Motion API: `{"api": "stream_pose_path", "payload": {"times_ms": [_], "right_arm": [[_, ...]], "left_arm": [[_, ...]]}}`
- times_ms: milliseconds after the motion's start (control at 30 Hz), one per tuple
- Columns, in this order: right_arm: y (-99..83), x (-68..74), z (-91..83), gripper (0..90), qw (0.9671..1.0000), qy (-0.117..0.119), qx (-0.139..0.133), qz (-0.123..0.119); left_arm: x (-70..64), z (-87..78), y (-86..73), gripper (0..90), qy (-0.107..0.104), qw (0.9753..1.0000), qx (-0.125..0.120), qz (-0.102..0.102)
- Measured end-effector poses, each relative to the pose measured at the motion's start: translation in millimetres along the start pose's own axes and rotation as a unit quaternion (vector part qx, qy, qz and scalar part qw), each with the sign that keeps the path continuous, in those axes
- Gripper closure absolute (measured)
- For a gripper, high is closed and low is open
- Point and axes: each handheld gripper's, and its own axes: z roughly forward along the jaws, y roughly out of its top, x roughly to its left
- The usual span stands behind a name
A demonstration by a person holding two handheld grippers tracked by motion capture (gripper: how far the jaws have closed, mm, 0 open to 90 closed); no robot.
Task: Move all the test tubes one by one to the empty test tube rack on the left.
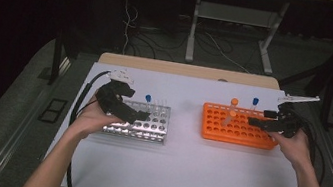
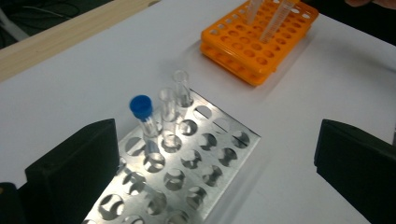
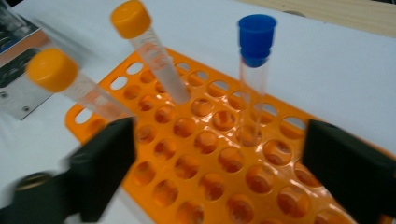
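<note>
Both the left gripper (image 1: pixel 142 115) and the right gripper (image 1: pixel 257 122) were open and held nothing. At centre left, the metal rack (image 1: pixel 154 131) had one blue-capped tube (image 2: pixel 145 122); at centre right, the orange rack (image 1: pixel 237 131) held another blue-capped tube (image 3: pixel 254 70), so the transfer seemed barely started.

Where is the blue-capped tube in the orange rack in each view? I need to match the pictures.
High view: the blue-capped tube stands at the far right of the orange rack, just left of the right gripper.
Left gripper view: I cannot tell it apart; two tubes in the rack are cut off at the top edge.
Right gripper view: upright at upper centre, between the open jaws.
Shared landmark: the orange rack.
</note>
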Motion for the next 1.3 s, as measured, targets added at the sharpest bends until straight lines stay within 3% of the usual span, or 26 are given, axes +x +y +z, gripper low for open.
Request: {"api": "stream_pose_path", "payload": {"times_ms": [167,200,267,567,733,800,1033,1300], "right_arm": [[-1.2,-8.9,11.6,17.4,0.9999,-0.012,0.008,0.005],[-1.6,-10.0,14.0,23.3,0.9998,-0.014,0.01,0.004],[-1.9,-11.2,18.4,24.8,0.9998,-0.015,0.011,0.004],[-1.9,-12.3,36.4,50.3,0.999,-0.042,0.007,-0.014],[-1.3,-9.9,40.4,71.1,0.9978,-0.063,-0.001,-0.019],[-1.1,-9.2,41.5,75.3,0.9978,-0.063,-0.003,-0.02],[2.4,-1.6,37.6,75.9,0.9961,-0.081,0.003,-0.033],[12.6,12.5,9.4,75.9,0.9954,-0.086,-0.012,-0.041]], "left_arm": [[-8.7,3.4,-8.6,0.0,-0.009,0.9999,0.0,0.006],[-10.0,3.8,-9.8,0.0,-0.011,0.9999,0.0,0.007],[-12.1,4.3,-11.4,0.0,-0.009,0.9999,0.001,0.013],[-12.0,4.8,-18.3,0.0,-0.011,0.9999,-0.005,0.009],[-10.4,4.1,-21.6,0.0,-0.011,0.9999,-0.005,0.007],[-10.2,3.8,-22.2,0.0,-0.01,0.9999,-0.005,0.007],[-10.8,3.6,-22.5,0.0,-0.013,0.9999,-0.005,0.009],[-14.1,3.8,-21.1,0.0,-0.016,0.9998,-0.003,0.014]]}}
